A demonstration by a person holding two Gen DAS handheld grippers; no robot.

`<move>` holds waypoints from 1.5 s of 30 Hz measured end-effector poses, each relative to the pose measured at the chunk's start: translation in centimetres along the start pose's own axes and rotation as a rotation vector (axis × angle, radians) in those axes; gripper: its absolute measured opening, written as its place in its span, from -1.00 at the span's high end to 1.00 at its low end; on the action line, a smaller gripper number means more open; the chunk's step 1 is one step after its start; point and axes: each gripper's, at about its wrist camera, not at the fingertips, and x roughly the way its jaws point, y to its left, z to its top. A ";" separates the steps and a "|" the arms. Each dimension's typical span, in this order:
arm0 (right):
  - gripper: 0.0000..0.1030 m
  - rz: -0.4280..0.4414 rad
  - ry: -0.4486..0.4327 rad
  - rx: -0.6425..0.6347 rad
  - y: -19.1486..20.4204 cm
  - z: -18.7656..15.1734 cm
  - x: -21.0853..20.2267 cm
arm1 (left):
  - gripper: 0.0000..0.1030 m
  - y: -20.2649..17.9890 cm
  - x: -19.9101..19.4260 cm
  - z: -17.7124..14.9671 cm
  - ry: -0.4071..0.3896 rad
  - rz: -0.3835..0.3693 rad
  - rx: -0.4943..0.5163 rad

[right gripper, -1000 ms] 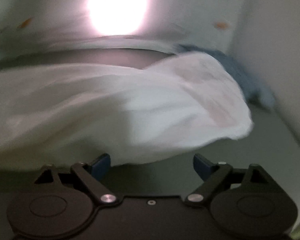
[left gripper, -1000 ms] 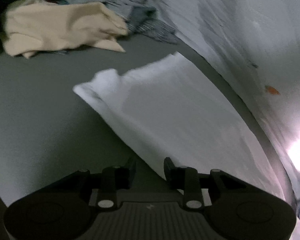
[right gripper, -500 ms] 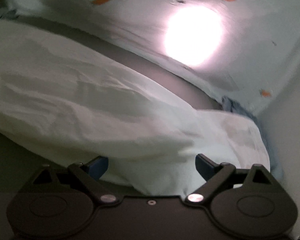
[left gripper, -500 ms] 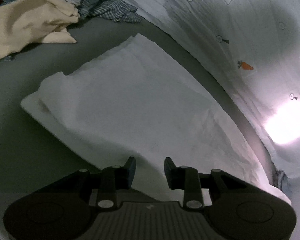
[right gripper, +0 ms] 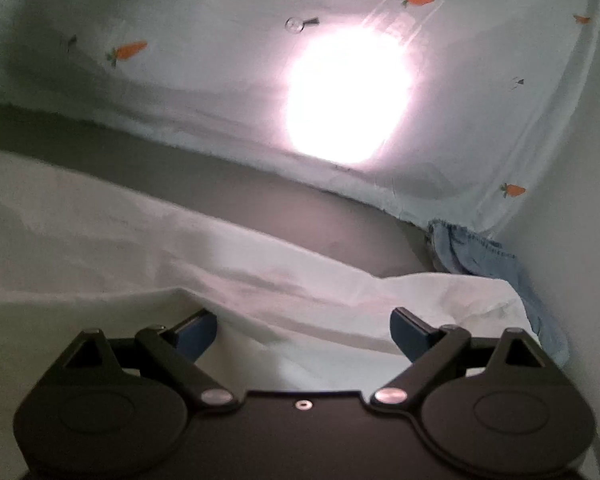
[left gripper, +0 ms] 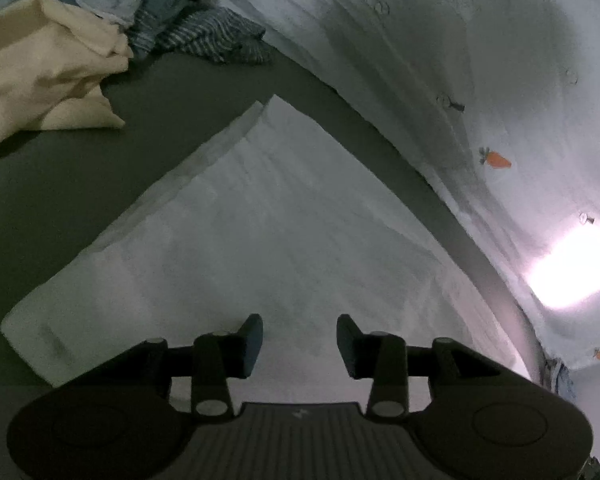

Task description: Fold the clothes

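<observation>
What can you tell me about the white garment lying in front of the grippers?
The white garment is thin, lightly creased fabric, folded into a long flat band on the dark grey surface. One long edge shows a doubled layer. Its far corner points toward the carrot-print sheet without touching it. In the right wrist view its end is rumpled near a blue denim piece. Neither gripper is seen clamping it.

A plain white garment (left gripper: 260,240) is seen on a dark grey surface (left gripper: 80,184), backed by a pale sheet (right gripper: 180,92) printed with orange carrots, with cream (left gripper: 40,76), blue-striped (left gripper: 212,40) and light blue denim (right gripper: 480,256) clothes noted.
</observation>
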 end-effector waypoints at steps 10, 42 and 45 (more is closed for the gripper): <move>-0.88 -0.062 0.076 0.030 0.4 -2.5 -0.8 | -0.20 -2.5 2.6 -1.3 0.054 0.004 0.196; -1.00 -0.330 0.204 -0.138 0.0 -8.6 -2.3 | -1.00 -8.3 6.0 -5.6 0.095 0.207 0.731; -1.00 -0.327 0.224 -0.087 -1.2 -9.1 -4.2 | -1.00 -8.8 6.4 -5.5 0.100 0.212 0.730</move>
